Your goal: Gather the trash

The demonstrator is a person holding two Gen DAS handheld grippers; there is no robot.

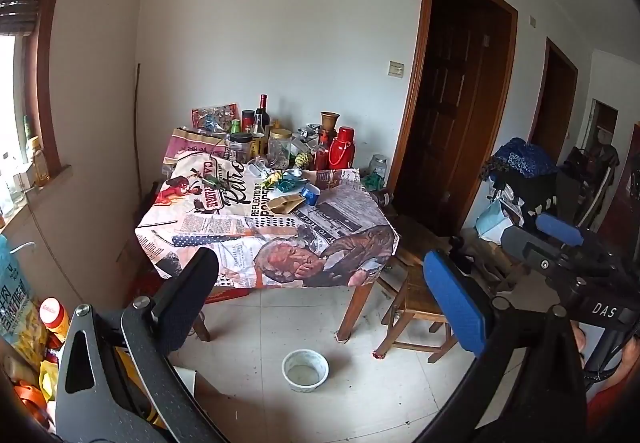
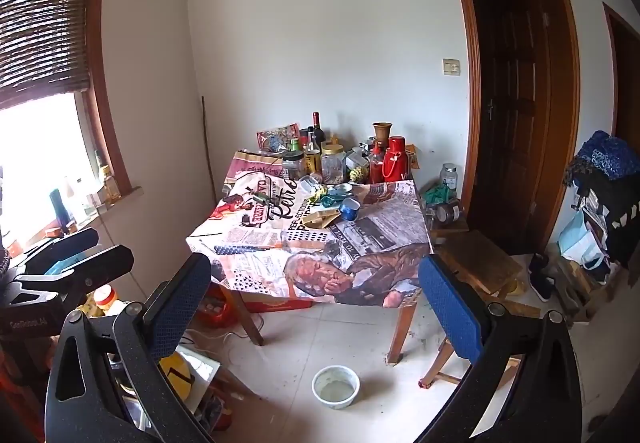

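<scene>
Both grippers stand wide open and empty, well back from the table: left gripper, right gripper, each angled down toward the floor in front.

Trash as I read it: a cluster mid-table, just ahead of the jars. That is a brown wrapper, a teal wrapper, yellow scraps and a tipped blue cup.

Step in hand, as I judge it: approach. Close in first. Take the brown wrapper first, since it sits nearest the front edge. Keep the jaws clear of the jars behind, which look easy to knock.

Brown wrapper lies flat, long axis roughly left-right across the table, slightly skewed. Pinch across its short side. Cup lies on its side with its mouth toward the near left. A white bowl sits on the floor; whether it's trash or a bin, I can't tell.
</scene>
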